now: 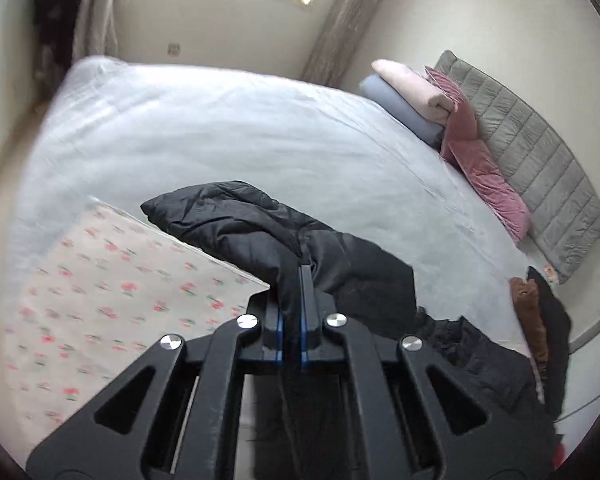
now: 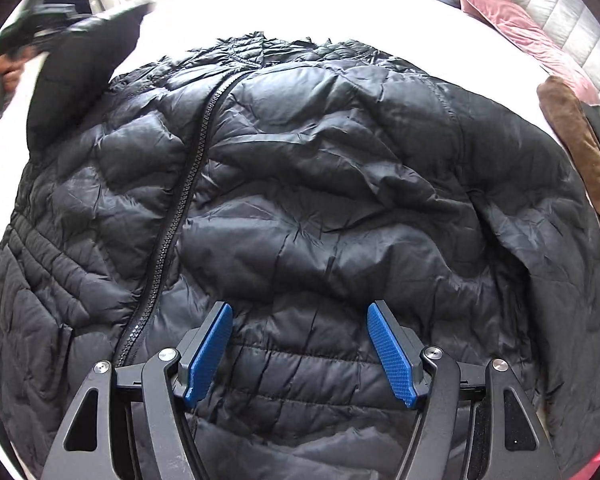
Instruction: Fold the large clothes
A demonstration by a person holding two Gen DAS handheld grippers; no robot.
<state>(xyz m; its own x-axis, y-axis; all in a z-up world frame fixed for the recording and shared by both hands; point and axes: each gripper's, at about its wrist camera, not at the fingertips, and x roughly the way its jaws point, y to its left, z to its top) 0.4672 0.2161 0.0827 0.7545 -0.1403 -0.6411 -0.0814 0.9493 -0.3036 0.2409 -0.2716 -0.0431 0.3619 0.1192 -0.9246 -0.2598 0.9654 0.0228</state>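
Two views, each showing a different share of the scene. Bed (image 1: 204, 128), covered in pale sheeting, fills the left wrist view ahead of the left gripper (image 1: 294, 280); the right wrist view shows only a washed-out white strip of it beyond the jacket.

Black quilted puffer jacket (image 2: 300, 184) lies spread on the bed directly under the right gripper (image 2: 300, 336), front up, zipper (image 2: 188, 184) running from the collar down past the left finger. Only the right wrist view shows the jacket laid out whole; the left wrist view shows just one sleeve (image 1: 236, 216) and rumpled black fabric trailing below and to the right.

Floral sheet (image 1: 100, 288), to the left of the left gripper, appears only in the left wrist view. Same for the window and curtains beyond the bed's far end.

Grey quilted pad (image 1: 532, 148) stands far right of the left gripper, with a pink velvet pillow (image 1: 488, 176) against it and folded pale pink and blue bedding (image 1: 404, 92) stacked beside. Brown garment (image 2: 580, 152) lies right of the jacket, at the edge of both views.

Left gripper: jaws pressed together on the sleeve, fabric pinched between the pads and lifted off the bed. In the right wrist view that raised sleeve shows blurred at upper left.

Right gripper: blue pads (image 2: 392, 352) well apart above the jacket's lower front, nothing pinched between them.
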